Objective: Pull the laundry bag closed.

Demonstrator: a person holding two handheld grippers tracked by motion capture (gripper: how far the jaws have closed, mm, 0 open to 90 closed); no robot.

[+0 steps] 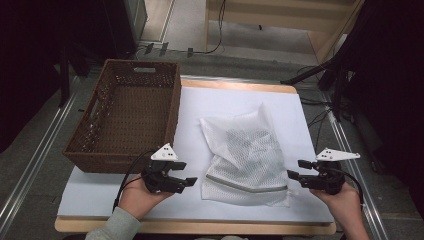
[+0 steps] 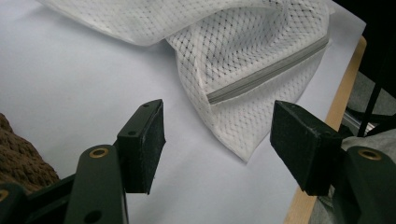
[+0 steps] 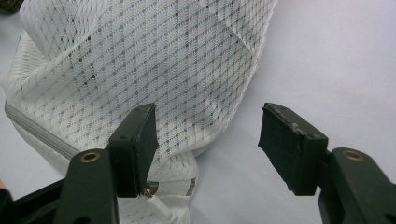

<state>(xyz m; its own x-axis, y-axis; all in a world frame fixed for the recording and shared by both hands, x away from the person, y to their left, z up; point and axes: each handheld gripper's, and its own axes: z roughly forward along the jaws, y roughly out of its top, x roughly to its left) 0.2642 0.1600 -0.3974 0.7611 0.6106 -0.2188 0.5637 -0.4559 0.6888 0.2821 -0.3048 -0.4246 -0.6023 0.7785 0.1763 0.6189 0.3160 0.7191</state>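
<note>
A white mesh laundry bag (image 1: 245, 155) with a grey zipper (image 1: 245, 184) lies crumpled on the white sheet in the middle of the table, with something dark showing through the mesh. My left gripper (image 1: 184, 172) sits just left of the bag's near corner, jaws apart and empty; its own view has the bag (image 2: 243, 60) ahead of the open left gripper (image 2: 219, 140). My right gripper (image 1: 296, 169) hovers at the bag's right edge, jaws wide. In its view the bag (image 3: 140, 70) lies behind the open right gripper (image 3: 208, 144), with nothing pinched.
A brown woven basket (image 1: 172, 107), empty, stands at the table's back left, and its edge (image 2: 18, 158) shows beside the left gripper. The white sheet (image 1: 235, 97) covers a wooden table top (image 1: 200, 227). Cables and dark stands crowd the floor beyond.
</note>
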